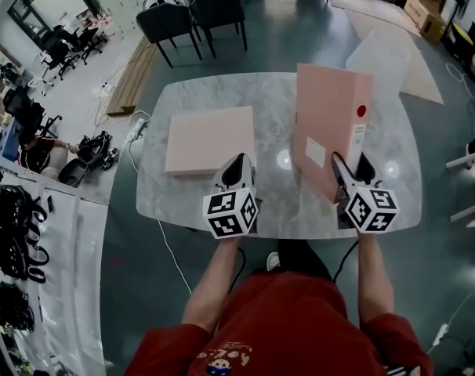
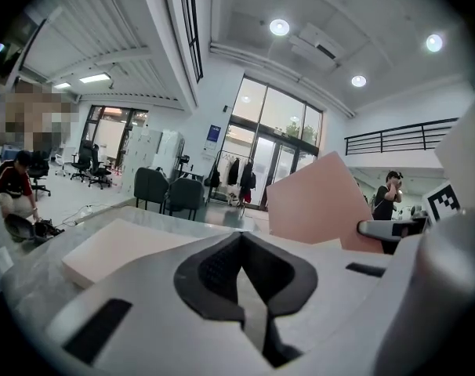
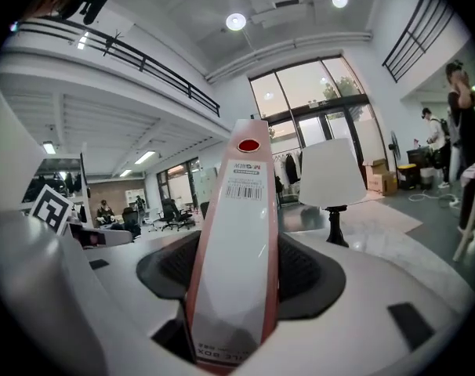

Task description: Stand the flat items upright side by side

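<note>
One pink file box (image 1: 331, 128) is clamped upright in the right hand-held gripper (image 1: 351, 167). The second file box (image 1: 210, 139) is left flat, and the left hand-held gripper (image 1: 237, 163) is closed on nothing.

Marble-look table (image 1: 183, 198), white-grey top w/ rounded corners, glossy, ceiling lights reflected near front edge. Left half: flat pink box file (image 1: 210, 139) lying on its broad side, edges roughly square to table edge. Right half: upright pink box file (image 1: 328, 124), spine w/ red dot + white label facing front; can't tell if its bottom edge touches the top. Far right corner: white-shade lamp (image 1: 386, 53) on black stem, apart from both files
</note>
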`<move>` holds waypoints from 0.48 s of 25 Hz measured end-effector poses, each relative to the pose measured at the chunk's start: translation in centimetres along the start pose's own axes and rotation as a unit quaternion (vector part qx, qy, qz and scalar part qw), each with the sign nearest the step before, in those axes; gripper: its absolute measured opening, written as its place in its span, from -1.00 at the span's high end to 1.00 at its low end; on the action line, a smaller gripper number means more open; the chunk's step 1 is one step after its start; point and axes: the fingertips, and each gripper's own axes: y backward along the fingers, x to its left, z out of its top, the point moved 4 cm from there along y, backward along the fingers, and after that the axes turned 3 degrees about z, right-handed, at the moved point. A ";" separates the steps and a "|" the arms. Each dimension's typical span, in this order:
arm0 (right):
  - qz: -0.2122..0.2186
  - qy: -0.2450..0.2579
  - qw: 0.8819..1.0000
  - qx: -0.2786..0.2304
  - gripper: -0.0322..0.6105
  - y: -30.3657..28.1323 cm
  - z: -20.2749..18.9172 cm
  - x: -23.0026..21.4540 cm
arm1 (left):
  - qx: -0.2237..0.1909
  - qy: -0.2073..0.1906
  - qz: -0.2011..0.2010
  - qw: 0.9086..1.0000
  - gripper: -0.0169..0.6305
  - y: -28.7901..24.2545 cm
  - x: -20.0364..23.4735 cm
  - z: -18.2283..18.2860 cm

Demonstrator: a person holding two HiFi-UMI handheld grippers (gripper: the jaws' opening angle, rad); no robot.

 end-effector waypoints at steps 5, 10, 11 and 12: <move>-0.026 0.045 0.998 -0.021 0.01 -1.6 0.4 -0.1 | -0.024 -0.024 0.007 0.999 0.94 -1.0 0.1 1.2; -0.044 0.067 0.996 -0.037 0.01 -3.9 0.9 -0.5 | -0.050 -0.054 0.006 0.997 0.94 -2.4 0.1 2.7; -0.048 0.073 0.995 -0.039 0.01 -4.5 1.0 -0.7 | -0.052 -0.057 0.004 0.997 0.94 -2.9 0.1 2.8; -0.052 0.082 0.994 -0.041 0.01 -5.0 1.0 -0.8 | -0.053 -0.059 0.002 0.997 0.94 -3.5 0.2 3.0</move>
